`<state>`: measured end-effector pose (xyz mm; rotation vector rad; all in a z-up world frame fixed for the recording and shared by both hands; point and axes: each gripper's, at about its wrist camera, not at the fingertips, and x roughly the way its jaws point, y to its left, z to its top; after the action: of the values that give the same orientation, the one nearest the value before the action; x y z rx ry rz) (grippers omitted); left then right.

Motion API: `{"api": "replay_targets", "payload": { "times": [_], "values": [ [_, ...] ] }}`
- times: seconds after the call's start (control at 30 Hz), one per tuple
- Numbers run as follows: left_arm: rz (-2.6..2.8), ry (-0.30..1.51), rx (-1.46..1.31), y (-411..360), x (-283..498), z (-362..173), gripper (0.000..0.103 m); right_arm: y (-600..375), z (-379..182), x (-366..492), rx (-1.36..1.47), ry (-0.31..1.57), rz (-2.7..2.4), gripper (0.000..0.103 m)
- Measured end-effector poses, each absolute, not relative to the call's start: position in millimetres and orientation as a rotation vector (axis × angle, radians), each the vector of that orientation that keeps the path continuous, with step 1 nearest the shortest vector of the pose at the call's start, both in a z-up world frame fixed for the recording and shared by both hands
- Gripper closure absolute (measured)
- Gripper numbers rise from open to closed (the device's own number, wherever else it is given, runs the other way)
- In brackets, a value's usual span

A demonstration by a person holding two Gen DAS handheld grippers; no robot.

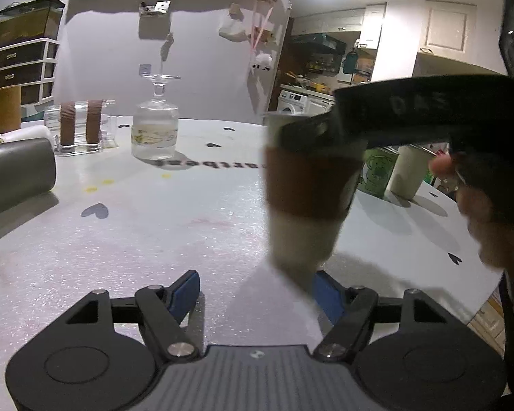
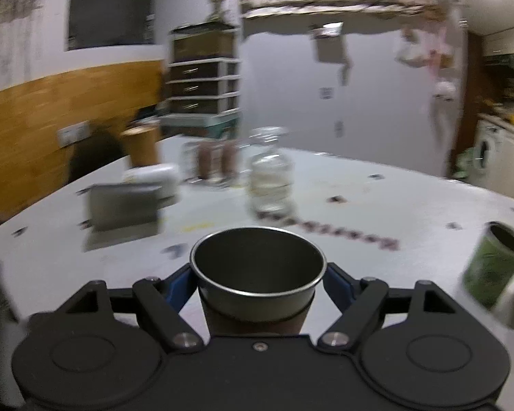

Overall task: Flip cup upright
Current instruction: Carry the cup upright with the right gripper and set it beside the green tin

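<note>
Cup [image 2: 257, 274] upright in right tongs [image 2: 258, 282], mouth up.

The cup [image 2: 258, 274] sat between the right gripper [image 2: 258, 282] fingers above the table [image 2: 377, 205]; the upturned glass [image 2: 270, 174] stood behind it, the can [image 2: 493, 267] right.

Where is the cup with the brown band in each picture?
Left wrist view: the cup is right of centre, blurred, held above the white table by the right gripper.
Right wrist view: the same cup sits bottom centre, mouth open toward the camera, between the blue fingers.
Shared landmark: the upside-down glass standing on the table.
</note>
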<state>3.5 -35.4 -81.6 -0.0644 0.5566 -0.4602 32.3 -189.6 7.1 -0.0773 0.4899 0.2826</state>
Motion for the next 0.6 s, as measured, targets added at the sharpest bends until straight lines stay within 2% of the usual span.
{"api": "replay_targets", "payload": {
  "times": [0.27, 0.6],
  "values": [
    [-0.461, 0.556, -0.058, -35.9, 4.3, -83.3, 0.029, -254.2, 14.5, 87.7, 0.007, 0.451, 0.056, 0.023],
    [-0.454, 0.554, -0.052, -35.5, 3.9, -83.8, 0.029, -301.4, -8.4, 139.7, 0.117, 0.433, -0.087, 0.023]
  ]
}}
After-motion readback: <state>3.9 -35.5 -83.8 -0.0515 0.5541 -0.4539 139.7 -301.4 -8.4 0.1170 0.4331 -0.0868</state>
